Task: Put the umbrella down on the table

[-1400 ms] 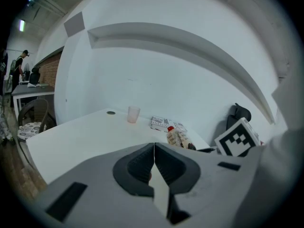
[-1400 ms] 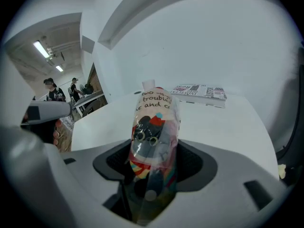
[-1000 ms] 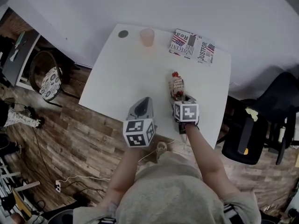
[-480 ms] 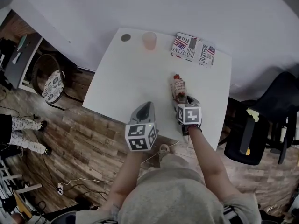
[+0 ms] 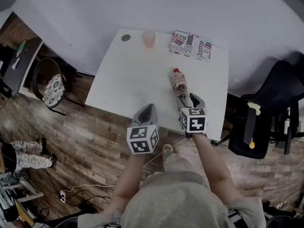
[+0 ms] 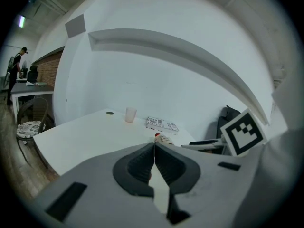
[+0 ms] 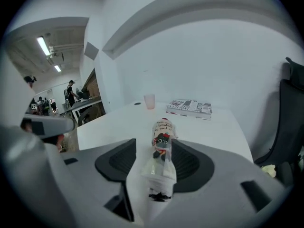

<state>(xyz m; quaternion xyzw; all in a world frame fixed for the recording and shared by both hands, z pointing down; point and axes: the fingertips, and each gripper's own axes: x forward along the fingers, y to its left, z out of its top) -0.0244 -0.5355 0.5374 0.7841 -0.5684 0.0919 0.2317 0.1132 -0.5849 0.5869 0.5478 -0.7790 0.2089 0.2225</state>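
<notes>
Right claw [image 7: 155,145] had let go, jaws closing yet not pinching the folded white cartoon-print umbrella [image 5: 179,81] between them, now lying toward the white desk's [image 5: 135,75] right edge. Placed, seemingly.

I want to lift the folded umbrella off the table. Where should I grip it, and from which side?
Probably the umbrella at its near end, jaws either side, coming in from the near edge of the table: it lies flat and slim, pointing lengthwise away from that edge.
</notes>
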